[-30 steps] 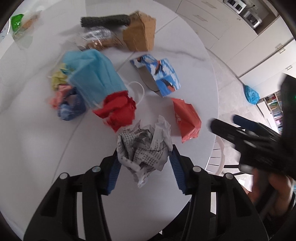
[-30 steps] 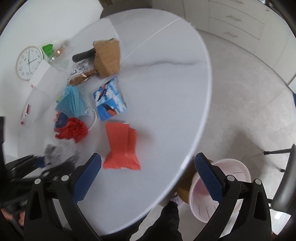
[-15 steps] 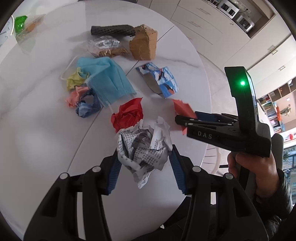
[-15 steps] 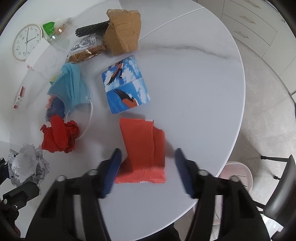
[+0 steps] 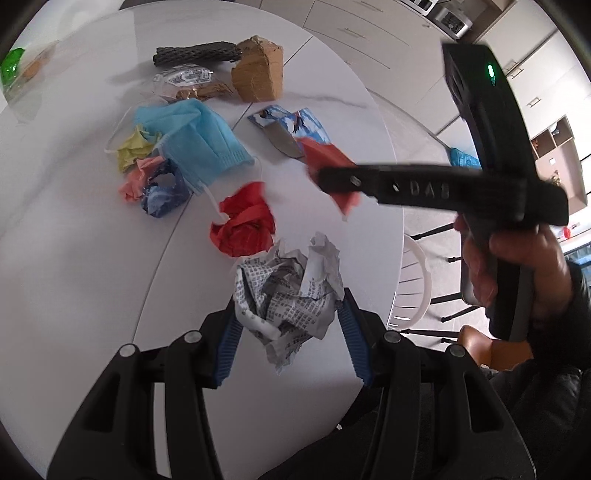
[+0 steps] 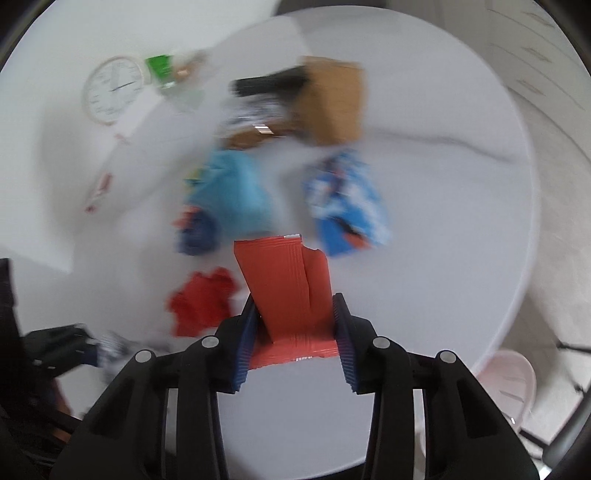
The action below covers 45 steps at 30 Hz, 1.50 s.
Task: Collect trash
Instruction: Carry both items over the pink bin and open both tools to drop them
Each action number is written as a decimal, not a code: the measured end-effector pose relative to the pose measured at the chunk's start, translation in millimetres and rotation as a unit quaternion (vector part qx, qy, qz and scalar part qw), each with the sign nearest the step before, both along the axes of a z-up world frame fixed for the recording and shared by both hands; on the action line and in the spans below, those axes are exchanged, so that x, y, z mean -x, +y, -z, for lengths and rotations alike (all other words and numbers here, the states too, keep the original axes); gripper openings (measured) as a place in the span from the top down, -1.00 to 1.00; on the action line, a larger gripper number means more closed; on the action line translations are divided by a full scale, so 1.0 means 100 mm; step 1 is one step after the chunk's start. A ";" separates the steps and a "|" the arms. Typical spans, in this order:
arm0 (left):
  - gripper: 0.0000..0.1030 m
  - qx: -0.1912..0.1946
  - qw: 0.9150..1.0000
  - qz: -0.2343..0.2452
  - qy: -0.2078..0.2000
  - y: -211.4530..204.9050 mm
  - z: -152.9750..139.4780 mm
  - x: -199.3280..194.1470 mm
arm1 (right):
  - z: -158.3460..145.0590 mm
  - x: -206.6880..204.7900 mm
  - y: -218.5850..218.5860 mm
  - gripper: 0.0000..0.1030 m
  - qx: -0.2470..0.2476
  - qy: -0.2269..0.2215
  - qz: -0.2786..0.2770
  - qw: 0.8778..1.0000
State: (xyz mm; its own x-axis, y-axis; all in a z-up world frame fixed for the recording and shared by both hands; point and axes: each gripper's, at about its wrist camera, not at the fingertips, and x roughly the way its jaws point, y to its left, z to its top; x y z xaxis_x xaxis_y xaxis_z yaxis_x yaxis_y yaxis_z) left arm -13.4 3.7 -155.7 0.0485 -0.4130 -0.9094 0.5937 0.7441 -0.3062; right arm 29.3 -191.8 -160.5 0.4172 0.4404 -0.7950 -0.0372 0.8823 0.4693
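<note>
Now both grippers grip trash
Left gripper (image 5: 288, 332) holds newspaper ball (image 5: 288, 291); right gripper (image 6: 293, 343) has just closed on red wrapper (image 6: 288, 295) — "DAS" readable only from the left.

We read a home kitchen-diner: white drawer cabinets (image 5: 354, 33) beyond the round table (image 5: 74, 258), countertop appliance (image 5: 448, 16), chair (image 5: 476, 339) below right.

a round white marbled worktop (image 5: 92, 288) fills most of both views, a thin seam running across it. a white wall clock (image 6: 112, 89) lies flat at its far edge in the blurred right wrist view. white cabinet fronts with slim handles (image 5: 354, 33) line the far wall. past the worktop's rim stand a white slatted basket (image 5: 413, 284) on pale floor, black chair legs (image 5: 448, 258) and a tan seat (image 5: 491, 350). open wooden shelves (image 5: 557, 144) show at the far right.
</note>
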 end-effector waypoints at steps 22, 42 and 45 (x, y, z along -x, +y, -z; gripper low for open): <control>0.04 0.013 0.997 -0.074 -0.010 0.52 -0.07 0.08 | 0.22 -0.40 1.02 0.23 0.019 0.034 -0.165 0.985; 0.04 0.029 0.996 0.010 -0.087 -0.44 -0.70 0.05 | -0.11 1.22 -1.12 0.23 0.070 0.002 0.135 0.988; 0.04 0.032 0.994 0.062 -0.084 -0.89 -0.67 0.16 | 0.17 1.58 -1.39 0.23 0.082 0.045 0.174 0.980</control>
State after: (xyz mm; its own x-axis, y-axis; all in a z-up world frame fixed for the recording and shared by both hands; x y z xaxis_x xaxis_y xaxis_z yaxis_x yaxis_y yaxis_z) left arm -29.2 -85.6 -89.2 0.1424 -0.4828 -0.8641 0.7262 0.6442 -0.2402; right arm -128.8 -330.6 -178.0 0.4451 0.1462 -0.8835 0.3148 0.8980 0.3073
